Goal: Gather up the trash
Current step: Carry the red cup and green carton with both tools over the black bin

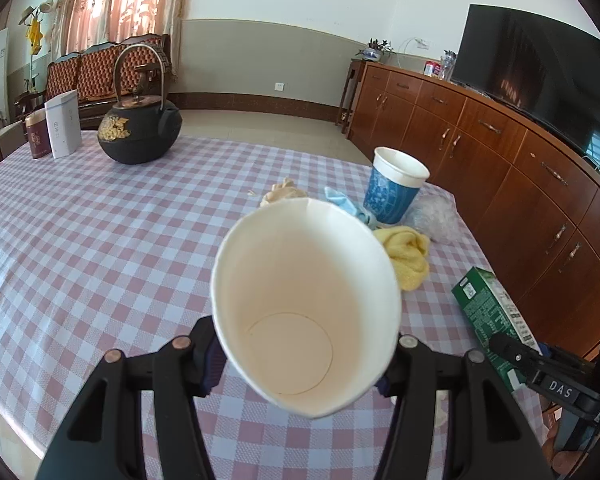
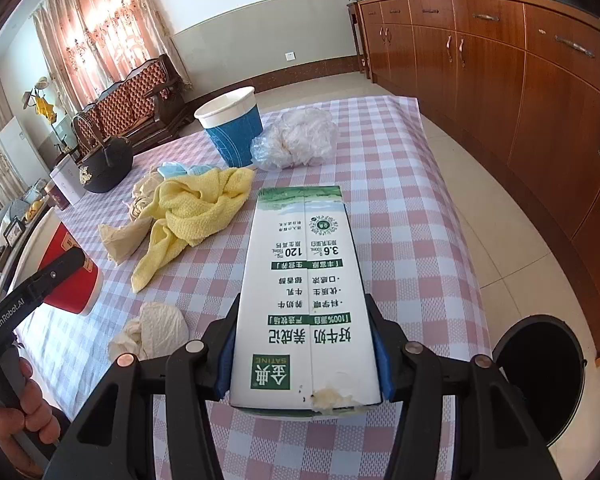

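Note:
My left gripper (image 1: 302,360) is shut on a paper cup (image 1: 304,300), squeezing it into an oval. The cup's empty white inside faces the camera, and in the right wrist view its outside (image 2: 74,280) is red. My right gripper (image 2: 304,356) is shut on a white and green milk carton (image 2: 304,272), held lengthwise above the checked tablecloth (image 2: 400,208). The carton's near end is torn. The same carton (image 1: 488,308) shows at the right of the left wrist view. Both held things hang over the table's near part.
On the table lie a blue paper cup (image 2: 232,128), crumpled plastic (image 2: 296,140), a yellow cloth (image 2: 196,216), a tissue wad (image 2: 156,332) and beige wads (image 2: 140,196). A black teapot (image 1: 140,128) stands at the far left. A black bin (image 2: 540,376) sits on the floor beside the wooden cabinets (image 2: 520,80).

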Motion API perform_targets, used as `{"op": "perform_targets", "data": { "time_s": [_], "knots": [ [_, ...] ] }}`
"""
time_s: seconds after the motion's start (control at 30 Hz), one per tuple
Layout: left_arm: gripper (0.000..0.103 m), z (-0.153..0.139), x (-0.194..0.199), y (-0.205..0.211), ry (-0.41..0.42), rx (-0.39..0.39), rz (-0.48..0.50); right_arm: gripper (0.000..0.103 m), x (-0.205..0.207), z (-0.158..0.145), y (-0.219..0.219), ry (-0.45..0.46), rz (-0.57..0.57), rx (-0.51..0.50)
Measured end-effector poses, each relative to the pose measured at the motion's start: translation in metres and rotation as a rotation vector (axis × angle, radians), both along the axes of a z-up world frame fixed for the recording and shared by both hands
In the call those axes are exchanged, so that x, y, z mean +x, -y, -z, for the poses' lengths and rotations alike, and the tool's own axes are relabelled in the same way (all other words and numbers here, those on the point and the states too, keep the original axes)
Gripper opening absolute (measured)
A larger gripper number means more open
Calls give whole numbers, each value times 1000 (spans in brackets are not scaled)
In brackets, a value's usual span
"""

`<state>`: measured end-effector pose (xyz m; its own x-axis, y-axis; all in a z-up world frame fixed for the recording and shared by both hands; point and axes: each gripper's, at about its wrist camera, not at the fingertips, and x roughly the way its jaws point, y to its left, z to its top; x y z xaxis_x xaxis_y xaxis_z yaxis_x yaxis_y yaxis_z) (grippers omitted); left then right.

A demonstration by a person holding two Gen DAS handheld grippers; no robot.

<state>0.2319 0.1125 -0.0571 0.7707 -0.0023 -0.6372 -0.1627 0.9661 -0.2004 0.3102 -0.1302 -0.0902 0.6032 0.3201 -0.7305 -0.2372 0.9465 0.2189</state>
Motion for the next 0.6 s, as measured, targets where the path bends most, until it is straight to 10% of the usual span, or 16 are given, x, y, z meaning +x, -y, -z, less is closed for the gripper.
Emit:
{"op": "perform_targets", "data": {
  "time_s": [0.6],
  "knots": [
    [58,5,-9,27,-28,-2,35,64,12,8,-13,-36,-11,-28]
  ]
}}
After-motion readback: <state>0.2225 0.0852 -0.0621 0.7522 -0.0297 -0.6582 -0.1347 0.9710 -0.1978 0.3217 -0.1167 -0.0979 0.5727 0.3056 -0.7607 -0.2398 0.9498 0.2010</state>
